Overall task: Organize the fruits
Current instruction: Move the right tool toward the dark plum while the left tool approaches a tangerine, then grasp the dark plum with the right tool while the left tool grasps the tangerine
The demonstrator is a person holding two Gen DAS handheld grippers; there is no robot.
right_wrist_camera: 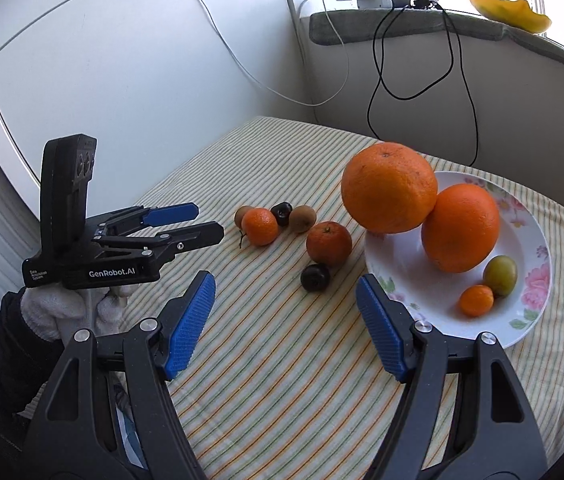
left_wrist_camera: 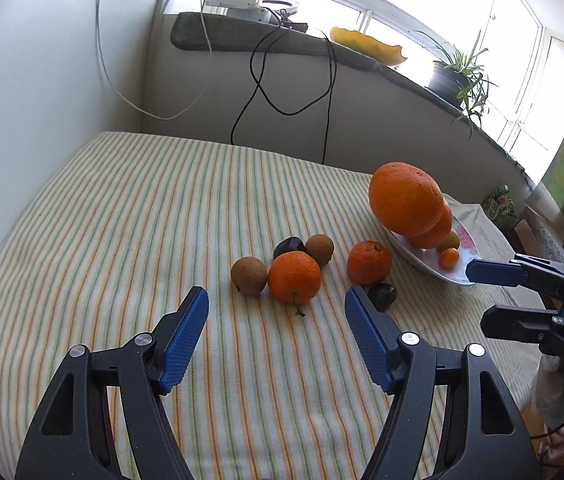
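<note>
1. Two large oranges sit on a white flowered plate [right_wrist_camera: 537, 252] at the right side of the bench [right_wrist_camera: 282, 380]. The bigger orange [right_wrist_camera: 389, 187] rests at the plate's left rim and leans against the second orange [right_wrist_camera: 460, 227].
2. On the same plate, nearer to the camera, lie a small green-yellow fruit [right_wrist_camera: 500, 275] and a very small orange fruit [right_wrist_camera: 476, 300]. These two touch each other.
3. On the striped cloth [left_wrist_camera: 122, 220], to the left of the plate, a mandarin [right_wrist_camera: 329, 243] lies with a dark plum [right_wrist_camera: 315, 277] just beside it.
4. Further left there is a tight group: a mandarin with a stem [left_wrist_camera: 294, 277], a kiwi [left_wrist_camera: 249, 275] at its left, a second kiwi [left_wrist_camera: 319, 250] at its right, and a dark plum [left_wrist_camera: 289, 247] behind.
5. The left claw [left_wrist_camera: 276, 308] is wide open and holds nothing. It is low over the cloth, and the stemmed mandarin lies just ahead, between its blue pads [left_wrist_camera: 186, 340].
6. The right claw [right_wrist_camera: 285, 292] is also wide open and empty. Its right pad [right_wrist_camera: 381, 330] is close to the near-left rim of the plate.
7. A hand in a white glove [right_wrist_camera: 54, 312] holds the left claw.
8. Behind the bench, black cables [right_wrist_camera: 421, 80] hang from a window sill [left_wrist_camera: 282, 46], where a potted plant [left_wrist_camera: 457, 76] stands.
</note>
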